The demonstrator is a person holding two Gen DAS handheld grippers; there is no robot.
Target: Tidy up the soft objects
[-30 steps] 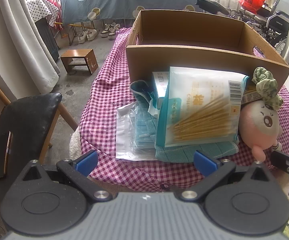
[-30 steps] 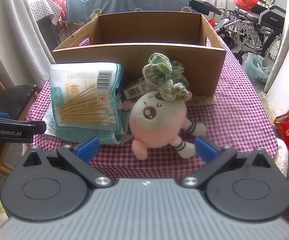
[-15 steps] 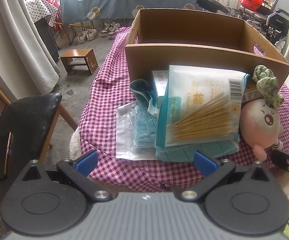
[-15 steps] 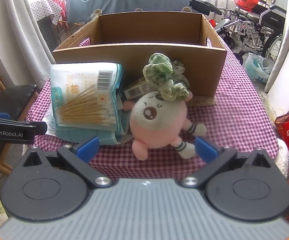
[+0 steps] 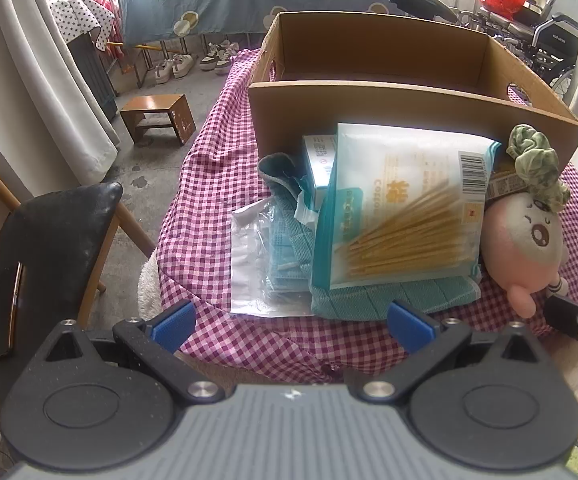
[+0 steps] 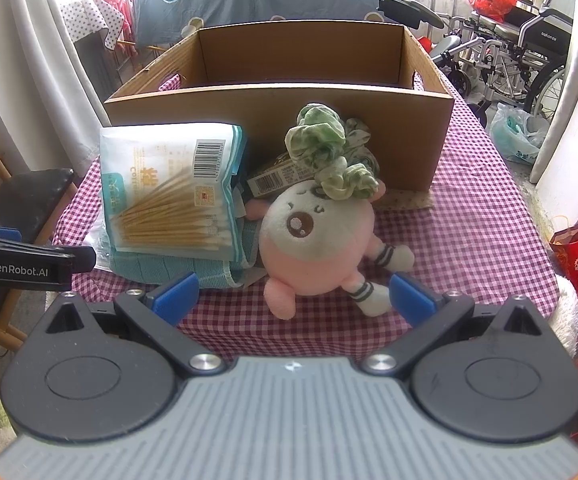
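We hold the left gripper (image 5: 291,327) low before the near edge of the tabletop covered with a purple and white checked cloth (image 5: 209,184), its blue fingers spread wide and holding nothing. Our right gripper (image 6: 291,299) is spread wide in the same way, empty, just in front of the round pink and white plush doll (image 6: 315,244). Beside the doll, on its left, a clear bag of wooden cotton swabs (image 6: 171,188) lies on top of a folded light blue towel (image 6: 169,266). In the left wrist view a transparent flat packet (image 5: 255,264) lies left of the towel. A green ruffled fabric scrunchie (image 6: 327,150) rests on the head of the doll, against the front wall of the open brown cardboard box (image 6: 273,108), which stands behind all these things
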